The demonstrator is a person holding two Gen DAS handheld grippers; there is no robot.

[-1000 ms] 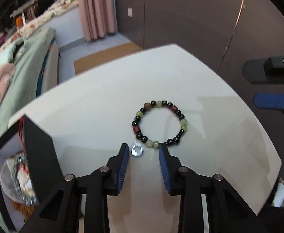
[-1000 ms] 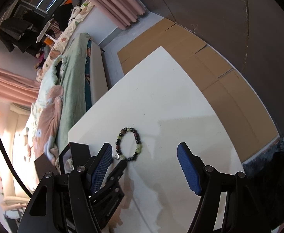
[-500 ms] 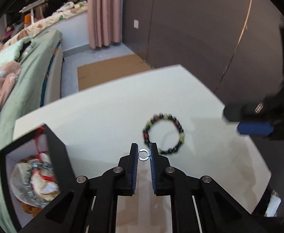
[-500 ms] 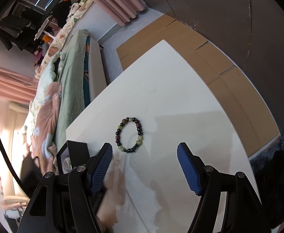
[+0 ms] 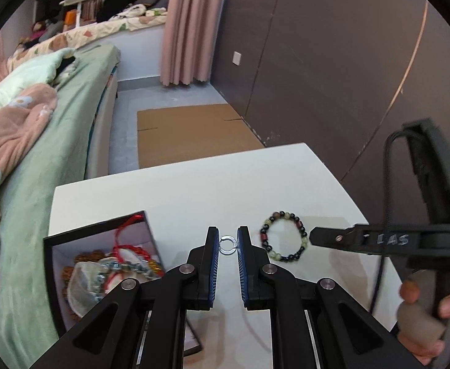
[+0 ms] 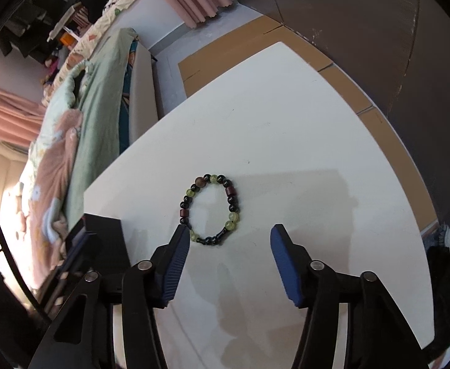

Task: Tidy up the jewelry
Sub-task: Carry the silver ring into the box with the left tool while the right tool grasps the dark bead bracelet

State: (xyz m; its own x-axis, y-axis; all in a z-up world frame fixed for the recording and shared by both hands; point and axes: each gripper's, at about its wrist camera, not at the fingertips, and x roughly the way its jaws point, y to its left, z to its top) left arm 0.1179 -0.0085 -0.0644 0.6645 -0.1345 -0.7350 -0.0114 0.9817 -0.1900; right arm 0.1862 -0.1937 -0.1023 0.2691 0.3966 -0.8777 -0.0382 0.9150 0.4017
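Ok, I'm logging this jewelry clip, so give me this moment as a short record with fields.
left gripper: shut on small silver ring, lifted off the table
right gripper: open, empty, just short of the beaded bracelet
beaded bracelet: flat on white table, untouched
black jewelry box: open, on the table's left side, already holding jewelry
likely next: ring goes into the box

Soft daylight, fisheye-warped edges, sharp centre.
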